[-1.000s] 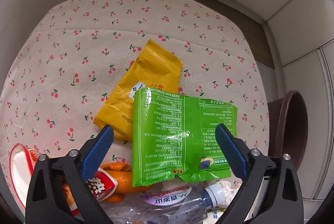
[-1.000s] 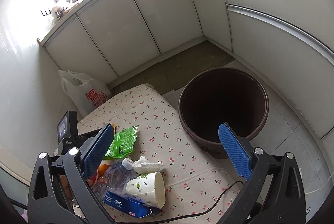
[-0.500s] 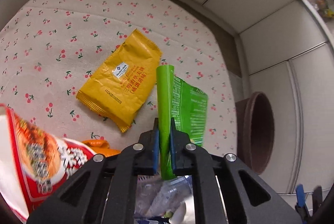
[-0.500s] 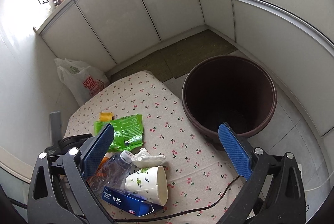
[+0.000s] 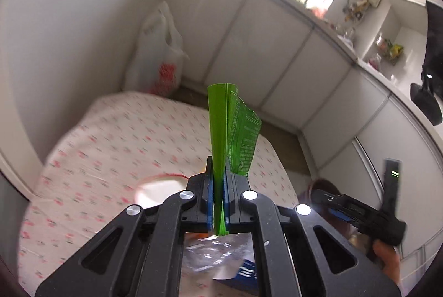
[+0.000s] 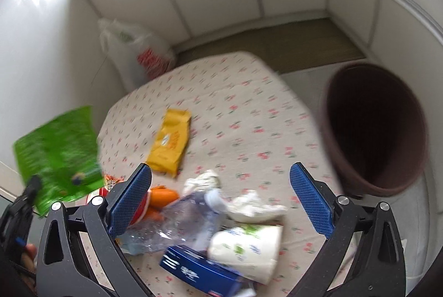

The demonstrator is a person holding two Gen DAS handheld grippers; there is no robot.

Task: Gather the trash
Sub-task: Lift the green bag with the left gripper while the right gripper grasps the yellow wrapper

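Observation:
My left gripper [image 5: 218, 180] is shut on a green snack wrapper [image 5: 231, 130] and holds it upright, lifted above the cherry-print table [image 5: 110, 136]. The wrapper also shows in the right wrist view [image 6: 58, 150] at the far left, in the air. My right gripper [image 6: 221, 202] is open and empty above a trash pile: crushed plastic bottle [image 6: 180, 222], paper cup [image 6: 246, 250], blue box [image 6: 199, 272], crumpled tissues [image 6: 254, 205]. A yellow wrapper [image 6: 170, 141] lies flat on the table. The brown bin [image 6: 376, 128] stands on the floor to the right.
A white shopping bag [image 6: 138, 50] leans against the wall behind the table [image 6: 249, 108]. A red-rimmed noodle cup [image 5: 160, 186] and orange items [image 6: 163, 196] lie near the pile. White cabinet panels [image 5: 249, 53] surround the corner. The right hand-held gripper [image 5: 368, 216] shows at the lower right.
My left gripper closed on the green wrapper and lifted it off the table, tilting upward. My right gripper swung left and down over the trash pile, staying open.

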